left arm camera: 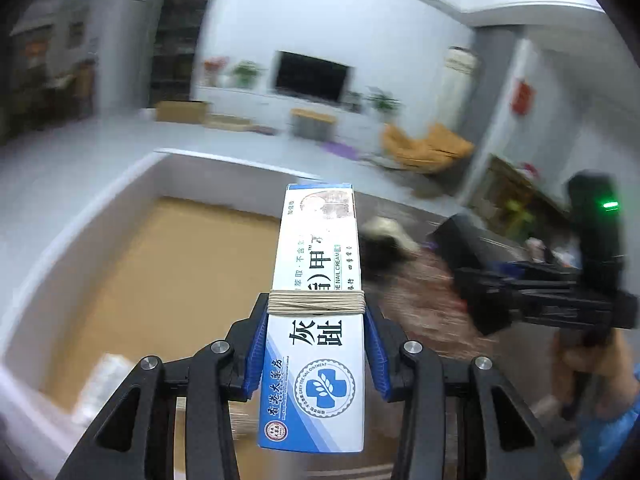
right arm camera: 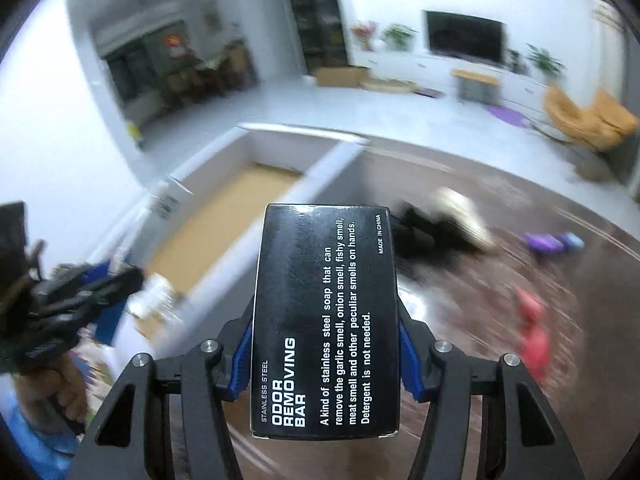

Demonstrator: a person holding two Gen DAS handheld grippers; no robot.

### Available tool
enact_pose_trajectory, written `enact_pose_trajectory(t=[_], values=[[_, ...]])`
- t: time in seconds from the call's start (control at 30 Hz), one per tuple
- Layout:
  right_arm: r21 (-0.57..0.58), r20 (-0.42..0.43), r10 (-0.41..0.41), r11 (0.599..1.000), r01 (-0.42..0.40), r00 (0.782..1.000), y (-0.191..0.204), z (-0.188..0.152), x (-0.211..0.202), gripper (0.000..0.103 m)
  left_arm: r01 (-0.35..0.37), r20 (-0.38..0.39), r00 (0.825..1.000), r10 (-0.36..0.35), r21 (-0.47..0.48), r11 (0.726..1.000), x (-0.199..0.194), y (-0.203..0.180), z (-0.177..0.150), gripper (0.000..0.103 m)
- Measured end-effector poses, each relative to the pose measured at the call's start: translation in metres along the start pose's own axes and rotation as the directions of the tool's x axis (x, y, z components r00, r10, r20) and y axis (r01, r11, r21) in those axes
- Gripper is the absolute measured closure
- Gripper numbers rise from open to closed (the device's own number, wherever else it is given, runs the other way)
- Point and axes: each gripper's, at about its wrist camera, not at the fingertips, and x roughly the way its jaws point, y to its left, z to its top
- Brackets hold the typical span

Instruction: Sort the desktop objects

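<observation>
Left gripper (left arm camera: 316, 344) is clamped on a long white-and-blue cardboard ointment box (left arm camera: 318, 300) with a rubber band round it, sticking out forward over the white-walled storage bin (left arm camera: 120, 208). Right gripper (right arm camera: 325, 344) squeezes a black rectangular soap box (right arm camera: 326, 320) between its blue pads, held up above the dark wood tabletop (right arm camera: 480, 320).

Both looking forward from just behind the jaws, close up; sharing beyond them the white tray (left arm camera: 132, 184) (right arm camera: 280, 148) and television (left arm camera: 310, 76) (right arm camera: 464, 38).

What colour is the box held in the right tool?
Black with white lettering, the odor removing bar box; it shows best in the right wrist view.
</observation>
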Motion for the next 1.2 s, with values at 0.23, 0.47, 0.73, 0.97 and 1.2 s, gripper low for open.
enact_pose_trajectory(t=[0.23,0.47,0.73,0.97,1.2], values=[[-0.135,-0.014,0.129,0.982,-0.13,0.992,0.118,0.039,0.081,0.044,-0.194,-0.143,0.974,0.176,-0.123,0.973,0.021,0.104,-0.015,0.06],[-0.208,-0.168,0.049,0.974,-0.084,0.985,0.158,0.023,0.175,0.039,-0.293,-0.283,0.923,0.259,-0.084,0.952,0.054,0.122,-0.04,0.055],[-0.071,-0.014,0.096,0.993,-0.097,0.995,0.112,0.021,0.131,0.014,-0.316,-0.163,0.94,0.299,-0.087,0.945,0.034,0.092,-0.038,0.045],[0.017,0.157,-0.097,0.995,0.096,0.983,0.015,-0.031,0.061,0.001,-0.058,-0.01,0.998,0.058,0.02,0.998,0.006,-0.035,-0.035,0.027],[0.077,-0.023,-0.332,0.94,0.333,0.943,-0.102,-0.129,0.042,0.001,0.189,-0.082,0.981,-0.177,0.186,0.964,0.03,-0.167,-0.082,0.012]])
